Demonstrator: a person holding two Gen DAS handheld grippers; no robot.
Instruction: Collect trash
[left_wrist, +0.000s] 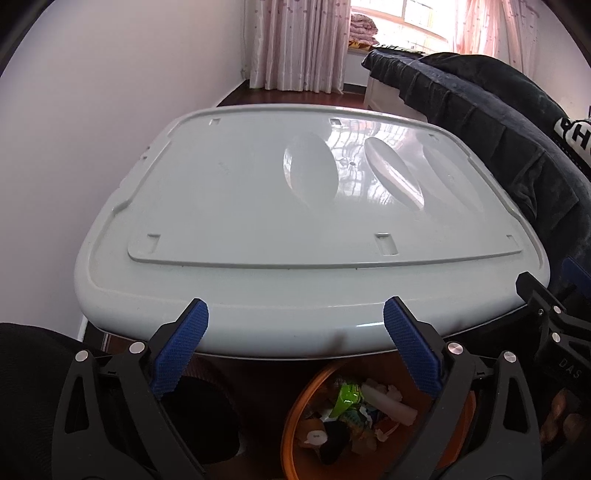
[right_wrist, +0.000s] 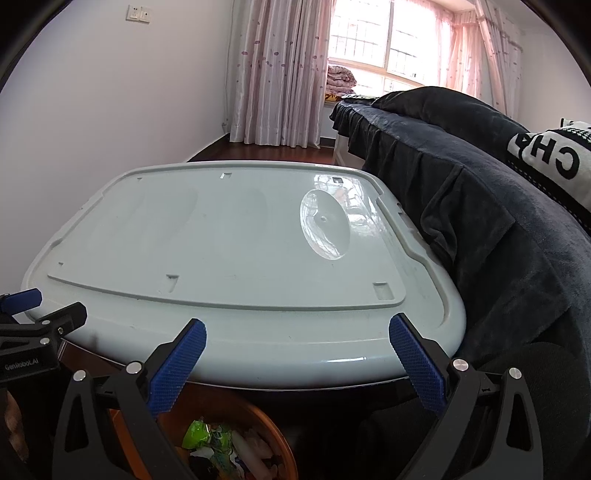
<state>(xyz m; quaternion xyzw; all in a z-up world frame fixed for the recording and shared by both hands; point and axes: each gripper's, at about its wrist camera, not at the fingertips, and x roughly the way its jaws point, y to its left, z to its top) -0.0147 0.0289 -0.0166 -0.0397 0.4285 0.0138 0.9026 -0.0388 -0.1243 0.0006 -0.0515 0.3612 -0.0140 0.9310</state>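
Both my tools, left tool (left_wrist: 295, 345) and right tool (right_wrist: 297, 363), hang spread and empty over the bare worktop (left_wrist: 258, 206), probably since the trash (left_wrist: 352, 406) already sits in the orange bin (left_wrist: 291, 424) at 6 o'clock below its edge.

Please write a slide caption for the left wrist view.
Open left gripper over pale table; orange trash bin below.
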